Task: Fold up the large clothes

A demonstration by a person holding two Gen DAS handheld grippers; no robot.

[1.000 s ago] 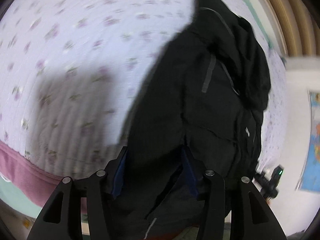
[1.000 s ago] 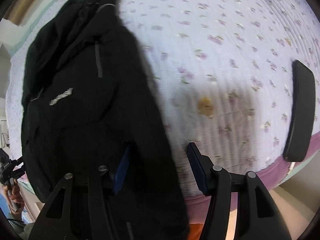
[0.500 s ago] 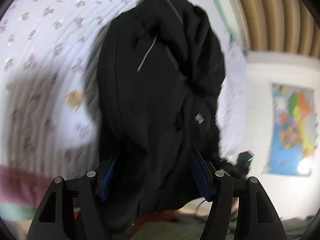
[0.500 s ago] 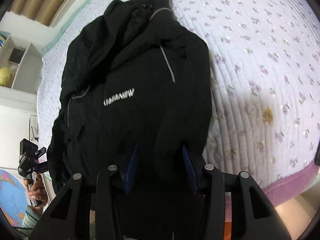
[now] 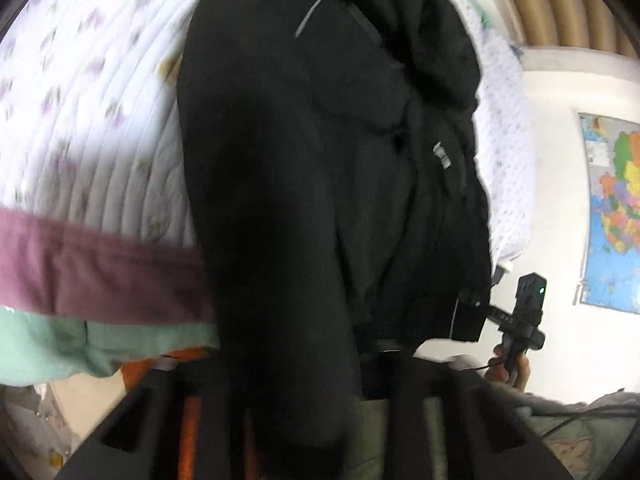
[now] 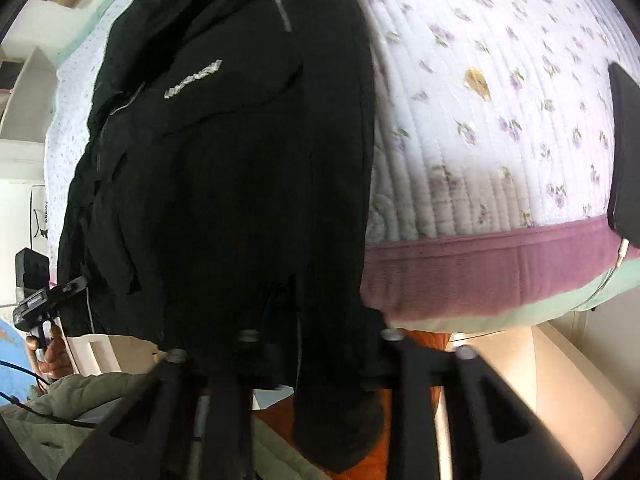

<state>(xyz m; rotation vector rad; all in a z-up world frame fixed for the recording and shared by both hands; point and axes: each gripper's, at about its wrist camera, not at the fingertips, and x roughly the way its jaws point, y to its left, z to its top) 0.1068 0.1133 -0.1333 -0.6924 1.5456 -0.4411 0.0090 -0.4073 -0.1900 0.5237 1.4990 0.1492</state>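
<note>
Each hand-held gripper, left (image 5: 304, 376) and right (image 6: 316, 344), grasps the near hem of the black jacket (image 6: 224, 152) (fingertips buried in cloth) on the floral bed (image 6: 500, 100)

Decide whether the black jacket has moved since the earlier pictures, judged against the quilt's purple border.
Yes. The black jacket has been pulled toward the camera: its lower end now hangs over the purple border of the quilt, past the bed's edge.
</note>
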